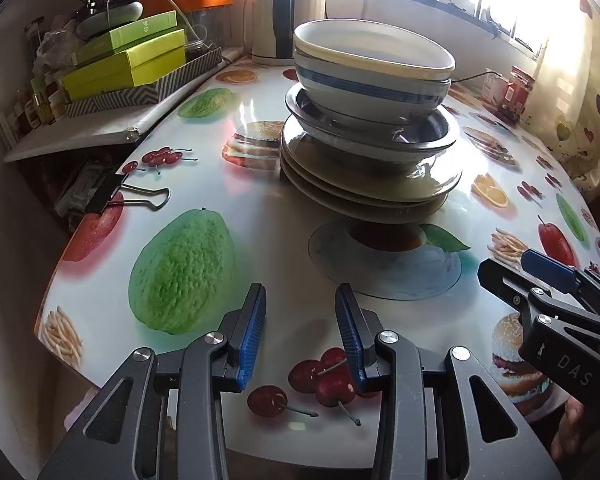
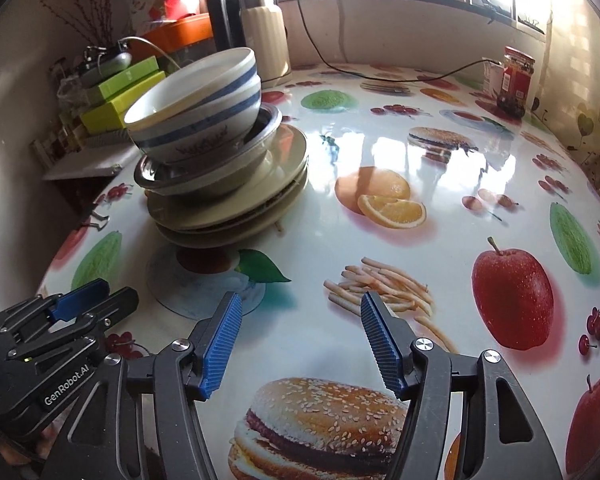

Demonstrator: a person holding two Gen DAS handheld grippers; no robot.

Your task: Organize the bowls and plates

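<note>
Left wrist: both grippers (image 1: 300, 320) (image 2: 300, 336) hover agape, empty.

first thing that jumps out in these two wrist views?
The leaning stack of dishes mid-table: two blue-striped bowls nested in a steel bowl, on cream plates. Under it, the loud fruit-and-burger tablecloth. Both the left gripper and the right gripper hang open and empty at the near edge.
</note>
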